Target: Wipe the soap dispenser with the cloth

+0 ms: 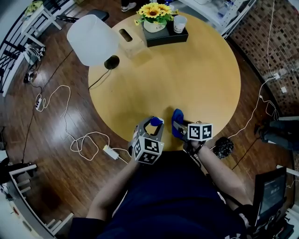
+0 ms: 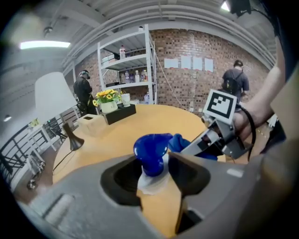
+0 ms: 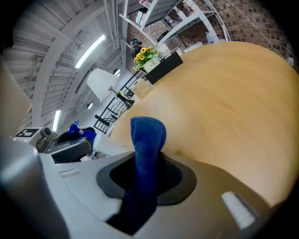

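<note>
Your left gripper [image 2: 154, 169] is pinching the soap dispenser [image 2: 150, 151] at the neck, with the jaws closing in just under the blue pump head and the white body showing below. Can't tell if its base is resting on the table [image 1: 196, 79]. You're holding it over the near edge of the round table, just beside the right gripper [image 3: 145, 175]. That one is clamping the blue cloth [image 3: 147, 137], which is standing up in a fold between the pads. The cloth and dispenser are sitting close together; can't tell whether they're touching.

A black tray [image 1: 169, 37] is sitting at the far edge of the table, carrying a white pot [image 1: 153, 26] of sunflowers [image 1: 154, 10] and a white cup [image 1: 180, 23]; the cup's contents aren't showing. A tan box [image 1: 129, 41] with a slot on top is lying just left of the tray. A lamp [image 1: 92, 39] with a white shade is standing at the table's left edge. White cables [image 1: 70, 136] and a power strip [image 1: 111, 151] are lying on the wood floor to the left. Nothing is standing between the grippers and the tray.
</note>
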`<state>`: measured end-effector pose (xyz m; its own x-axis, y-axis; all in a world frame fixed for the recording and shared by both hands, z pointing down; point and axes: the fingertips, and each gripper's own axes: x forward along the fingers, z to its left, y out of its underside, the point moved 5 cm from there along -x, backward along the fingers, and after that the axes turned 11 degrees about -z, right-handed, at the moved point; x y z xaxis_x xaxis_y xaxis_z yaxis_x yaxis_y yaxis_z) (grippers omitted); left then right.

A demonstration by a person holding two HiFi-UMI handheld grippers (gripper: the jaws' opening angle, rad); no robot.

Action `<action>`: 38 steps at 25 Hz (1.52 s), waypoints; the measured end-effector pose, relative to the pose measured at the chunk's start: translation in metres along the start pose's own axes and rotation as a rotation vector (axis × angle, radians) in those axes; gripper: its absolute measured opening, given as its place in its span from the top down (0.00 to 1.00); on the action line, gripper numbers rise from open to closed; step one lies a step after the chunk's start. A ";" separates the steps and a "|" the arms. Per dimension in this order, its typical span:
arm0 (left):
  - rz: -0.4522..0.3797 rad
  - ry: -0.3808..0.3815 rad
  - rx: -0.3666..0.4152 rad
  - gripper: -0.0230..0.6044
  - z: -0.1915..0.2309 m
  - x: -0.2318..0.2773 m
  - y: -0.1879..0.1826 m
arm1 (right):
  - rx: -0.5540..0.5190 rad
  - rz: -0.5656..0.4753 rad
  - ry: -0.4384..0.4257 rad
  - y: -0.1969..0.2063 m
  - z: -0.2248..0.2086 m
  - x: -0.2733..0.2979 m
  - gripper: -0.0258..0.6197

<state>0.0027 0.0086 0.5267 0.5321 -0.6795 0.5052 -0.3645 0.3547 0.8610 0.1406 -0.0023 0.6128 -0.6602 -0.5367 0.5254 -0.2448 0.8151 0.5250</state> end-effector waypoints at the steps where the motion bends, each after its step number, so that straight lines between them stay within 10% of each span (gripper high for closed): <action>1: 0.003 -0.004 0.001 0.68 -0.001 0.002 -0.001 | 0.000 0.002 -0.002 0.001 0.001 0.000 0.80; 7: -0.062 -0.031 -0.136 0.74 0.011 -0.002 0.003 | -0.010 -0.003 0.004 0.005 0.009 0.000 0.80; 13: -0.279 -0.049 -0.527 0.74 0.055 -0.033 0.009 | -0.004 -0.044 -0.042 -0.011 0.033 0.008 0.80; 22: -0.317 -0.043 -0.746 0.74 0.075 -0.065 0.049 | -0.298 -0.049 -0.331 -0.020 0.162 0.052 0.80; 27: -0.325 -0.041 -0.902 0.74 0.089 -0.067 0.072 | -0.284 -0.052 -0.266 -0.011 0.140 0.068 0.80; 38: -0.304 -0.004 -0.846 0.74 0.090 -0.064 0.065 | -0.167 -0.063 -0.072 -0.016 0.071 0.058 0.80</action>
<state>-0.1233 0.0172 0.5450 0.5108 -0.8226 0.2498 0.4769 0.5129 0.7138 0.0558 -0.0309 0.5878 -0.6982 -0.5635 0.4416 -0.1699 0.7296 0.6624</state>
